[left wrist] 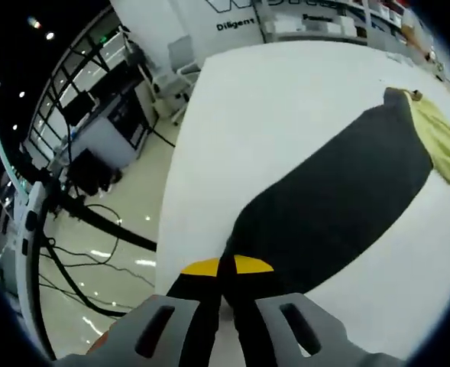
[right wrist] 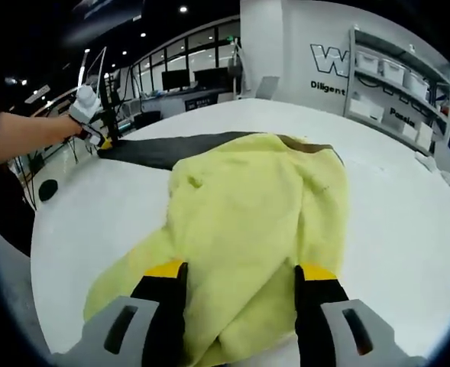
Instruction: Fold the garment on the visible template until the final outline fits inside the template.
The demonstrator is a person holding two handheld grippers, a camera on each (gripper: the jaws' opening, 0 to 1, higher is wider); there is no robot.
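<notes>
Item 1, my left gripper (left wrist: 226, 269): in the left gripper view its yellow-tipped jaws stand pressed together at 6 o'clock, pinching the near corner of the dark template (left wrist: 339, 195). In the right gripper view this same gripper (right wrist: 102, 142) appears at 10 o'clock, held by my hand (right wrist: 85, 103), at the template's far corner.

Item 2, dark template: a flat black sheet lying on the white table (left wrist: 270, 115), running from 6 o'clock toward 2 o'clock in the left gripper view.

Item 3, yellow garment (right wrist: 247, 222): soft, rumpled, lying over the template's other end. It sits at 3 o'clock in the left gripper view and centre to 6 o'clock in the right gripper view.

Item 4, my right gripper (right wrist: 240, 277): jaws spread wide, one on either side of the garment's near edge, gripping nothing.

Item 5, background: shelving with bins (right wrist: 393, 84) at 2 o'clock in the right gripper view.
</notes>
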